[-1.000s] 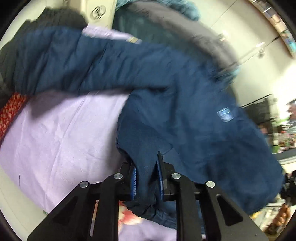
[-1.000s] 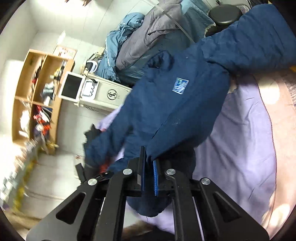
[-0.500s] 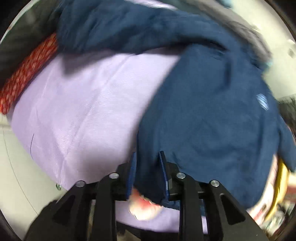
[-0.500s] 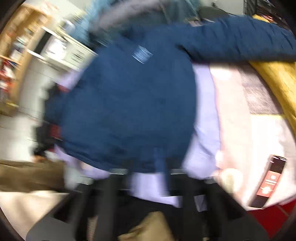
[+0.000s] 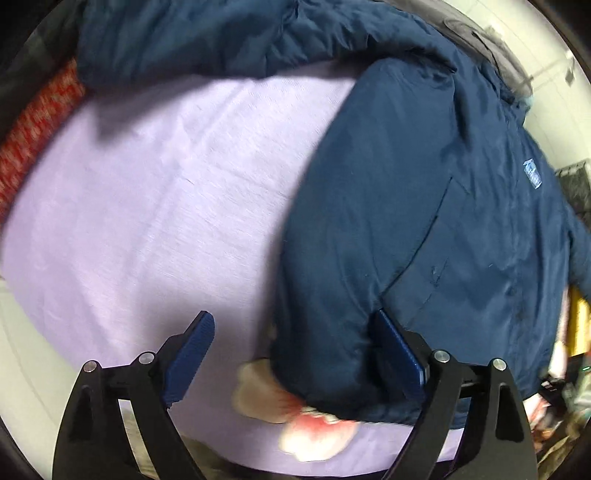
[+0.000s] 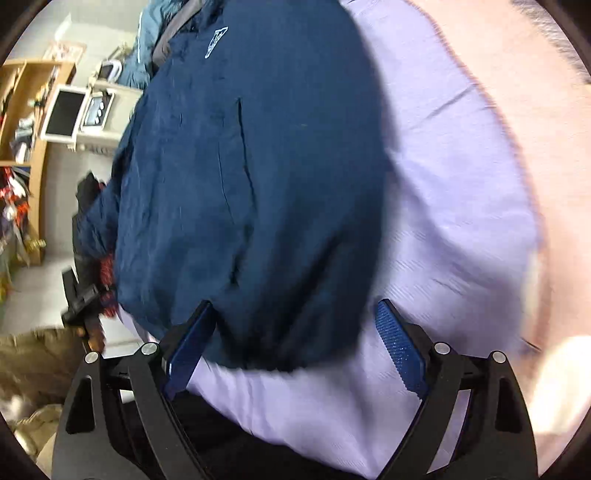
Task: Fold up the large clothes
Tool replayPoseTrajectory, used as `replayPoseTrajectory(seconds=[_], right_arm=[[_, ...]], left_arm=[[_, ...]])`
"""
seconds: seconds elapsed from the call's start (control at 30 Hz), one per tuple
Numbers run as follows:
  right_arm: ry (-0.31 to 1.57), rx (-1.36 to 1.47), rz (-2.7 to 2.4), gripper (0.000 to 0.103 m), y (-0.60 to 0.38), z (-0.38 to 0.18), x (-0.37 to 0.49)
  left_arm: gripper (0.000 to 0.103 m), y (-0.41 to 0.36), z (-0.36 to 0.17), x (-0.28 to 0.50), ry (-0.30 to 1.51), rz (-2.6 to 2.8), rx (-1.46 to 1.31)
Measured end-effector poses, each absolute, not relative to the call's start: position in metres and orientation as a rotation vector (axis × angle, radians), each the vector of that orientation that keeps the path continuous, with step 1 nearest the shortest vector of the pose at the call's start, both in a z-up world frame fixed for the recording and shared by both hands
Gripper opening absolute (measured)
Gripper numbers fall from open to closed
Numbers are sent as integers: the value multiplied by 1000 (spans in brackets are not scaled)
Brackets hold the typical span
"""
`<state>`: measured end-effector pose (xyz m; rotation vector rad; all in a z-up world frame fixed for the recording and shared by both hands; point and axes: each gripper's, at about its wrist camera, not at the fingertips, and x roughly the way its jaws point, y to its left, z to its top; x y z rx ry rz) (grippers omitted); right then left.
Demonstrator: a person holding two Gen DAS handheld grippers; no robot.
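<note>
A large navy blue jacket (image 5: 424, 206) with a small light logo lies spread on a lilac sheet (image 5: 155, 206). One sleeve stretches across the top of the left wrist view. My left gripper (image 5: 295, 354) is open, its jaws wide apart at the jacket's bottom hem, which lies between them. In the right wrist view the jacket (image 6: 251, 166) fills the middle. My right gripper (image 6: 295, 343) is open too, with the hem's other corner lying between its jaws on the sheet (image 6: 454, 206).
A red patterned cloth (image 5: 33, 122) lies at the sheet's left edge. A pink blanket (image 6: 535, 110) covers the right side. A wooden shelf (image 6: 26, 122), a white cabinet with a monitor (image 6: 66, 114) and piled grey-blue clothes (image 6: 159, 33) stand beyond.
Both grippers lowered the jacket onto the sheet and opened, letting go of the hem. The jacket went from hanging to lying flat.
</note>
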<state>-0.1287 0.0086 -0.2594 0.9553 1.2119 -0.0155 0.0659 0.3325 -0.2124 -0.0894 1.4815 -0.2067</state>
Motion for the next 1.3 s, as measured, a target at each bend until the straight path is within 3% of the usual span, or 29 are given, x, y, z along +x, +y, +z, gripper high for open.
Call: replayPoseTrajectory(seconds=[0.07, 0.13, 0.17, 0.2, 0.27, 0.37, 0.5, 0.63, 0.67, 0.73, 0.8, 0.9, 1.03, 1.1, 1.3], right_arm=[[1220, 948, -10, 88, 20, -268, -112], [1274, 870, -40, 82, 30, -265, -98], [1289, 837, -50, 49, 32, -260, -94], [1287, 862, -36, 28, 31, -256, -93], [1267, 902, -25, 19, 28, -244, -97], [1210, 915, 37, 15, 26, -196, -112], [1205, 870, 42, 14, 22, -132, -137], [1290, 795, -8, 14, 19, -120, -160], [1322, 759, -26, 17, 22, -128, -161], [1351, 758, -74, 25, 29, -159, -160], [1408, 793, -114, 44, 33, -196, -160], [1463, 849, -224, 57, 23, -229, -169], [1388, 971, -270, 63, 1, -210, -190], [1367, 880, -330, 71, -8, -185, -194], [1246, 621, -180, 72, -3, -127, -157]], left_arm=[[84, 331, -223, 66, 1517, -200, -138], [61, 331, -234, 66, 1572, -210, -243], [51, 331, -235, 65, 1585, -216, -283], [43, 330, -233, 63, 1583, -204, -282], [26, 318, -222, 57, 1582, -243, -220], [22, 300, -190, 40, 1564, -347, -126], [21, 295, -152, 6, 1547, -480, -63], [25, 301, -182, -10, 1605, -425, 7], [30, 300, -194, -13, 1601, -383, 51], [39, 297, -210, -21, 1598, -331, 143], [46, 293, -214, -22, 1582, -307, 178], [59, 292, -203, -20, 1536, -299, 281], [60, 295, -171, -7, 1447, -247, 273], [59, 301, -154, 2, 1405, -200, 263], [58, 249, -127, 17, 1273, -290, 260]])
